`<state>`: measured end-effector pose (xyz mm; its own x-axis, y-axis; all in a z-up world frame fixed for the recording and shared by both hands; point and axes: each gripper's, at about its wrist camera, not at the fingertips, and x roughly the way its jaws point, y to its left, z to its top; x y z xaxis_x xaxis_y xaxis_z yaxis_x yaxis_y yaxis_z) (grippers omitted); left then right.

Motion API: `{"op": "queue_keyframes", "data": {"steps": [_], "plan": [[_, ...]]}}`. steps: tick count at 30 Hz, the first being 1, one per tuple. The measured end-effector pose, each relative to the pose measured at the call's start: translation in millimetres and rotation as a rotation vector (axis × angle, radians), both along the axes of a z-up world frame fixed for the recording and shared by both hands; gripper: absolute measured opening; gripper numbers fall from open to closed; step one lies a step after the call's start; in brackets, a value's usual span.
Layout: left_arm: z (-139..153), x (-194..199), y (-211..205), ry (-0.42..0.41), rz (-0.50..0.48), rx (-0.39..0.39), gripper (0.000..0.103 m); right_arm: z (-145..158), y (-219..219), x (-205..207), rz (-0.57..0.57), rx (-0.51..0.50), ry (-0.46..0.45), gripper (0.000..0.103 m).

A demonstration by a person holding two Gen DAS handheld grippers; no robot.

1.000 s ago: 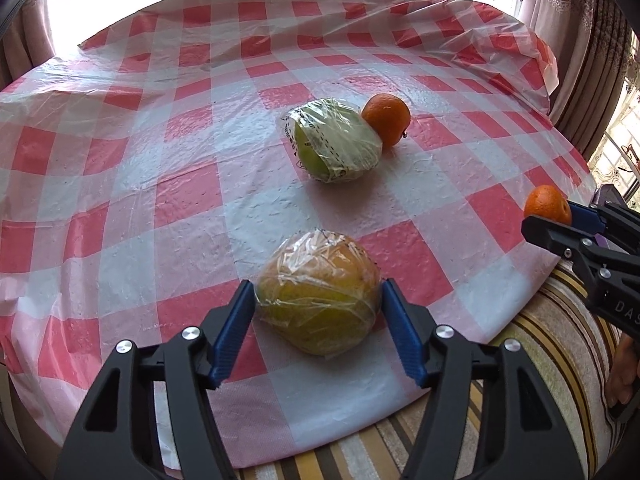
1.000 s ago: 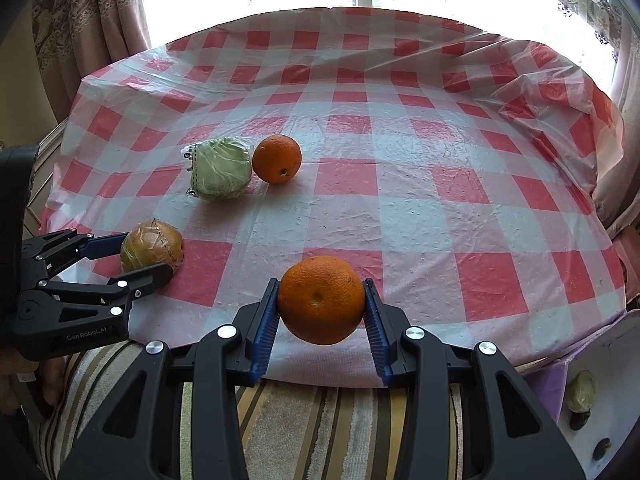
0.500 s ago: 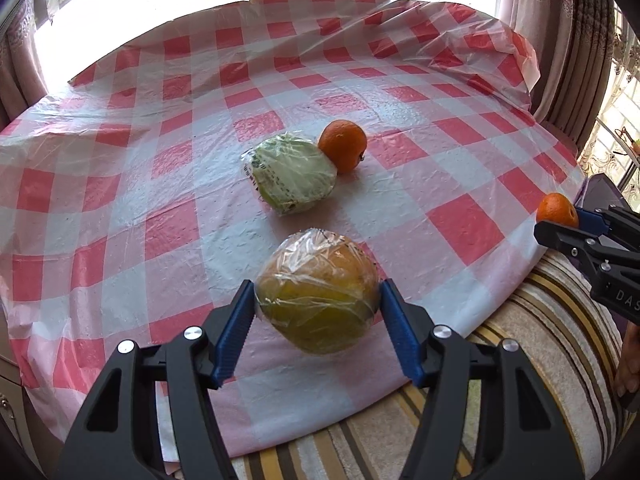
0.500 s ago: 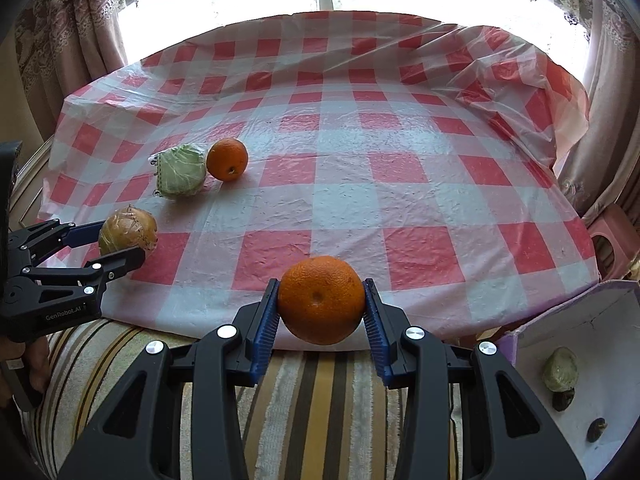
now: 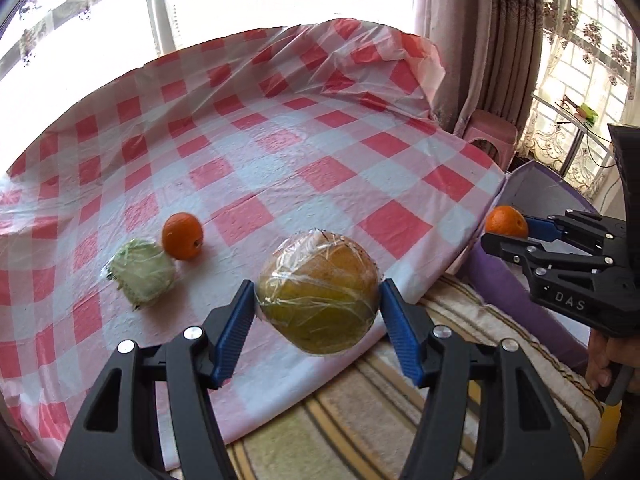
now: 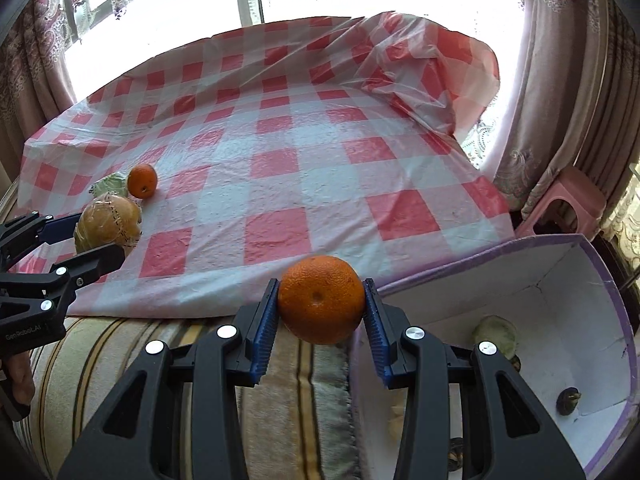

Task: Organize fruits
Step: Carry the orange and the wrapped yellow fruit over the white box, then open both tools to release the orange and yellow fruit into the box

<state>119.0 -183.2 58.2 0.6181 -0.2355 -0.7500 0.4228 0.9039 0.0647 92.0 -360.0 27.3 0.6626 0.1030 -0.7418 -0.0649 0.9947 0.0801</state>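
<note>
- The left gripper [image 5: 318, 308] pinches a large yellowish fruit wrapped in clear film [image 5: 318, 292]; both blue pads press its sides, and it hangs over the near edge of the table.
- The right gripper [image 6: 320, 312] is clamped on a bare orange [image 6: 320, 299], held above the striped cushion [image 6: 288, 400] just beside the rim of a white box with purple edging [image 6: 560, 264].
- The checked tablecloth [image 5: 280, 152] carries two loose fruits: a second orange [image 5: 182, 236] touching a pale green fruit in film [image 5: 142, 276].
- Only the right wrist view looks into the box: a pale greenish fruit [image 6: 494, 332] lies on its floor, with a small dark round thing [image 6: 568, 400] nearer the front wall (too small to tell what it is).
- The left wrist view shows that box only as a purple edge [image 5: 536, 176] behind the other gripper, with nothing of its inside.
- The left wrist view shows the green wrapped fruit whole; from the right wrist it is mostly hidden behind the large wrapped fruit, only a sliver [image 6: 108, 184] showing.
- Each view catches the opposite gripper from the side, with its fruit between the fingers (a bit of a hand [image 5: 600, 364] shows under the right one).
- A pink stool [image 6: 568, 204] stands by the curtain [image 6: 560, 100], past the table's right corner.
</note>
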Motion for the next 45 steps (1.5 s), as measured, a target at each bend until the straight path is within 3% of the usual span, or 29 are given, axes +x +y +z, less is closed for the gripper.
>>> {"op": "queue_keyframes", "data": {"steps": [11, 16, 22, 37, 45], "plan": [[-2, -13, -122, -0.016, -0.269, 0.005, 0.063, -17, -100, -10, -0.187, -0.054, 0.054, 0.04], [-23, -12, -167, 0.046, -0.352, 0.004, 0.063, -28, -130, -11, -0.235, -0.109, 0.096, 0.04], [-56, -13, -210, 0.097, -0.443, 0.083, 0.063, -41, -153, -10, -0.284, -0.144, 0.13, 0.04], [-103, 2, -253, 0.187, -0.499, 0.2, 0.063, -93, -146, 19, -0.192, -0.261, 0.381, 0.04], [-122, -5, -263, 0.174, -0.529, 0.293, 0.063, -105, -139, 23, -0.17, -0.3, 0.436, 0.04]]}}
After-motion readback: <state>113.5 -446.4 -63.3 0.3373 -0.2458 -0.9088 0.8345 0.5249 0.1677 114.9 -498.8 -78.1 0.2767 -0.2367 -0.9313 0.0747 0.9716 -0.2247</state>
